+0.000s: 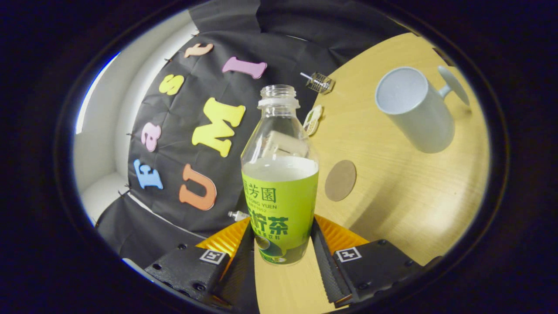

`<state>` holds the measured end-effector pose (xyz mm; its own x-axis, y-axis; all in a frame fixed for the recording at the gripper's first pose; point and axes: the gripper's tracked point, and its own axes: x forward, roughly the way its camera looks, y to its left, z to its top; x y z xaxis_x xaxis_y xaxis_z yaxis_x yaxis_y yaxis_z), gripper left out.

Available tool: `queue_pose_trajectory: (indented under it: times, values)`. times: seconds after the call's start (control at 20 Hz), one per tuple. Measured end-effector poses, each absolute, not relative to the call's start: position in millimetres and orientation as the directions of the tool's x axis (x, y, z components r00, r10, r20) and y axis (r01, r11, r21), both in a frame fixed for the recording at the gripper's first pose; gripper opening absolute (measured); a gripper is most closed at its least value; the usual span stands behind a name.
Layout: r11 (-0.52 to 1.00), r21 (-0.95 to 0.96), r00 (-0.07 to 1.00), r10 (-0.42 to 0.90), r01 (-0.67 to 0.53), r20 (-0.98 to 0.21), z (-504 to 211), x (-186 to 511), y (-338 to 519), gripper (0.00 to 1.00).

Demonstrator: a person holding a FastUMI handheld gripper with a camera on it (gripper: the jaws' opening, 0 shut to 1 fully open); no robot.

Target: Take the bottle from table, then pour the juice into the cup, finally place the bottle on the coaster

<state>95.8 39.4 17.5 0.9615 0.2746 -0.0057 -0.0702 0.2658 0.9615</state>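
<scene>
- While the gripper [281, 250] holds it, the clear plastic bottle with the green label [280, 192] sits between the two fingers, and both fingers press on its lower sides.
- Its cap is off and the neck is open.
- Pale juice fills it up to just above the label, so the pouring does not look started yet.
- I think the first step, taking the bottle, is done or almost done. I cannot tell if the bottle is fully off the light wooden table [405, 187] or just touching it.
- From the bottle, the tall grey metal cup with a handle [414, 109] stands at about two o'clock, well apart, beyond the fingers.
- I cannot see into the cup well enough to tell if any juice is in it.
- From the bottle, the round brown flat coaster [340, 180] lies at about three o'clock, near it, with nothing on it.
- What is left: carry the bottle to the cup, tip it so the juice goes in, then stand the bottle on the coaster.
- The open neck means a spill could happen if the bottle tips too soon.
</scene>
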Motion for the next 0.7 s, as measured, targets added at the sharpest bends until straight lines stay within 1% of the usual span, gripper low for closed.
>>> queue_pose_trajectory:
  times: [0.35,0.5,0.7]
  values:
    - [0.091,0.993,0.960,0.276,-0.071,0.044,22,98,38,0.77]
    - [0.007,0.996,0.959,0.271,-0.090,0.084,29,100,38,0.76]
    - [-0.052,0.993,0.960,0.256,-0.102,0.112,38,103,35,0.77]
